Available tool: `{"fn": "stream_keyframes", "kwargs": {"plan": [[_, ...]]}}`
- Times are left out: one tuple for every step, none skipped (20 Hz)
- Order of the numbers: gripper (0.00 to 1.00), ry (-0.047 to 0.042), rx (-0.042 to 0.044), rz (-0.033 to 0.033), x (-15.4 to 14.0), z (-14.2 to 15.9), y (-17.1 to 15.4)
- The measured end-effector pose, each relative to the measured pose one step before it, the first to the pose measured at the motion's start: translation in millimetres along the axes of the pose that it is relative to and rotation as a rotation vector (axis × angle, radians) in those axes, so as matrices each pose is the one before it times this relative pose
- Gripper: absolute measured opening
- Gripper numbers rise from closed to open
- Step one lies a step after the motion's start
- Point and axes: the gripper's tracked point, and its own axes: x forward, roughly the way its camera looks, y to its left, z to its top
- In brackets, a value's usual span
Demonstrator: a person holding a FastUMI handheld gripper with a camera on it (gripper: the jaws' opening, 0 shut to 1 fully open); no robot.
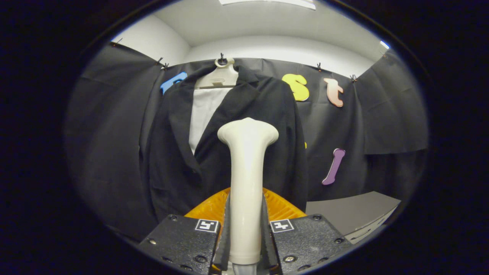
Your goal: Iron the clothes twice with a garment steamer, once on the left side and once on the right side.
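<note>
A cream garment steamer (246, 179) stands upright between my fingers, its flared head at chest height of the garment. My gripper (245, 229) is shut on the steamer's handle, both fingers pressing its sides. Beyond the steamer head hangs a black jacket (263, 126) over a white shirt (204, 114) on a pale hanger (221, 76), clipped to the booth's black cloth wall. The steamer head sits in front of the jacket's middle, slightly right of the lapel opening. Whether the head touches the fabric cannot be told.
An orange ribbed object (282, 208) lies just behind the fingers, under the steamer. A grey tabletop (355, 212) stretches to the right below the cloth wall. Black cloth hangs on both sides of the jacket.
</note>
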Motion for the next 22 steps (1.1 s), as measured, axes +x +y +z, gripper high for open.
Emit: {"fn": "stream_keyframes", "kwargs": {"plan": [[0.36,0.01392,-0.00055,0.00093,-0.71,-7.45,-0.67],[0.36,0.0131,-0.00296,-0.00148,-0.97,-6.68,-0.84],[0.36,0.01177,0.00009,0.0009,-0.58,-5.77,-0.09],[0.36,0.00986,-0.00015,0.0006,-0.99,-7.07,0.36],[0.36,0.00582,-0.00194,-0.00189,-1.6,-5.24,-0.83],[0.36,0.0018,-0.00069,-0.00523,-2.15,-3.75,-0.64],[0.36,0.00546,-0.00444,-0.00314,-1.15,-4.89,-0.23],[0.36,0.00704,0.00079,0.00131,-0.52,-7.85,0.53],[0.36,0.01039,-0.00411,0.0037,-0.95,-6.32,0.14],[0.36,0.00868,-0.00352,0.00224,0.18,-4.35,0.32],[0.36,0.01125,-0.00443,0.00296,1.19,-3.21,-0.47],[0.36,0.01348,-0.00246,0.0054,0.18,-4.24,0.3],[0.36,0.01661,-0.0065,0.00724,-0.12,-4.99,0.66],[0.36,0.01298,-0.00515,0.00705,-3.09,-8.72,1.31],[0.36,0.0156,-0.0095,0.00491,-4.88,-11.13,3.12],[0.36,0.0135,-0.00458,0.00318,-7.13,-13.73,4.04],[0.36,0.01625,-0.00392,0.00273,-3.87,-9.47,0.81],[0.36,0.01371,-0.00104,0.00085,-1.09,-7.48,-1.41],[0.36,0.01312,-0.00317,-0.00139,-1.47,-5.96,-1.5],[0.36,0.00762,-0.00132,-0.00216,-0.19,-3.13,-1.96],[0.36,0.00778,-0.00322,-0.00447,-1.21,-4.09,-2.27],[0.36,0.00541,-0.0009,-0.00377,-0.78,-4.62,-1.45]]}}
